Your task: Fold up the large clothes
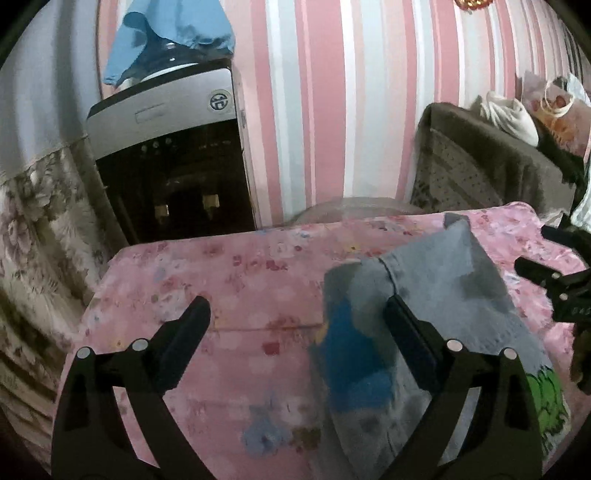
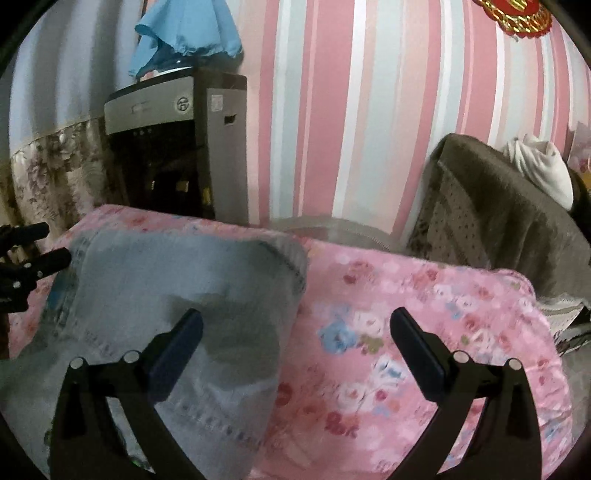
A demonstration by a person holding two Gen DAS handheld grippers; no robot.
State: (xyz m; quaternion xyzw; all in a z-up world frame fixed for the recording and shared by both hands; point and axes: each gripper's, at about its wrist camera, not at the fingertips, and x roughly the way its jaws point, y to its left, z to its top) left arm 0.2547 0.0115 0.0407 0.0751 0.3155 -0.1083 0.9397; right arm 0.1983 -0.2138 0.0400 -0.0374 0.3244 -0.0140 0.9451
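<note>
Grey garment [image 1: 424, 317], folded into a soft block with a blue print on one face, lies on a pink floral cover [image 1: 229, 295] spread over the work surface. Fingers of the left gripper [image 1: 295, 314] stand wide apart with nothing clamped: one finger over bare cover, the other over the garment's near fold. Right gripper [image 2: 295, 325] is likewise spread wide and empty, one finger above the grey cloth, the other above the floral print. Beyond both sets of fingertips rise a pink striped wall [image 2: 332, 110] and a water dispenser [image 1: 166, 147] draped with a blue cloth [image 1: 170, 33].
</note>
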